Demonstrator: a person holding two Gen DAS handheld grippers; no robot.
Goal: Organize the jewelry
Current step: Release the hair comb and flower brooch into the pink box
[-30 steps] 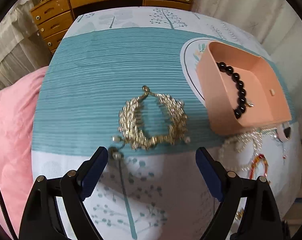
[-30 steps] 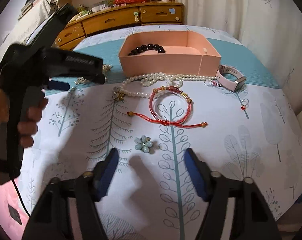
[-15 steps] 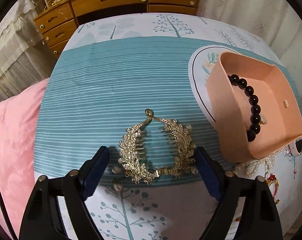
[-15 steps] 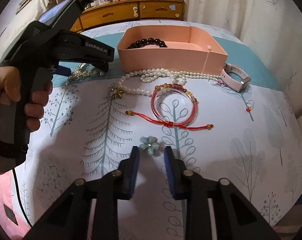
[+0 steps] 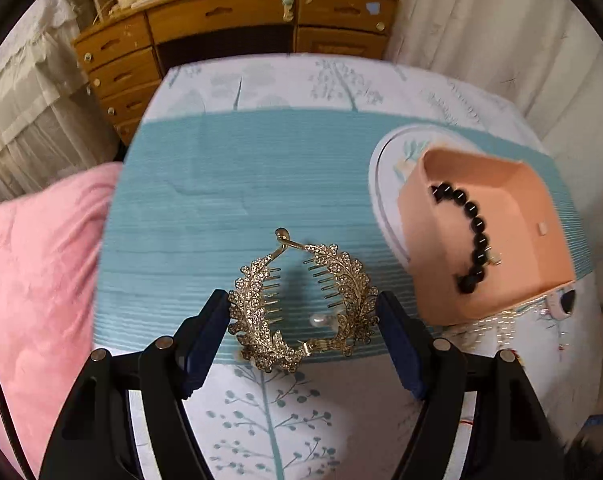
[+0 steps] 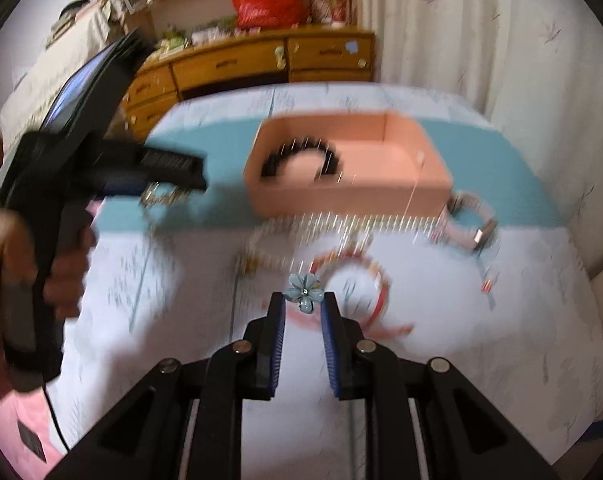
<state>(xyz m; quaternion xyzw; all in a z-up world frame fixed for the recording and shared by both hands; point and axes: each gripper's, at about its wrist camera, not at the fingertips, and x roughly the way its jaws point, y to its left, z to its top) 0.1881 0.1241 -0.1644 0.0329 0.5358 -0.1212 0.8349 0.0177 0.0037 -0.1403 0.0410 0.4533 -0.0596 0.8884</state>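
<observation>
A gold leaf-shaped hair comb [image 5: 301, 304] sits between the pads of my left gripper [image 5: 303, 312], which touch both its sides and hold it. A pink open box [image 5: 497, 236] with a black bead bracelet [image 5: 469, 236] stands to the right. My right gripper [image 6: 303, 304] is shut on a small blue flower ornament [image 6: 304, 291] and holds it above the cloth. The box [image 6: 341, 168], a pearl necklace [image 6: 341, 224], a red cord bracelet [image 6: 361, 280] and a pink watch [image 6: 475, 224] show blurred ahead of it.
The bed is covered by a white tree-print and teal striped cloth [image 5: 237, 184]. A pink quilt [image 5: 29, 272] lies at left. A wooden dresser [image 5: 221, 32] stands at the back, curtains [image 6: 481, 40] at right. The left gripper body [image 6: 81, 168] shows in the right wrist view.
My left gripper has moved forward and closed on the gold comb. My right gripper has closed on the blue flower and lifted it off the cloth, moving fast.
</observation>
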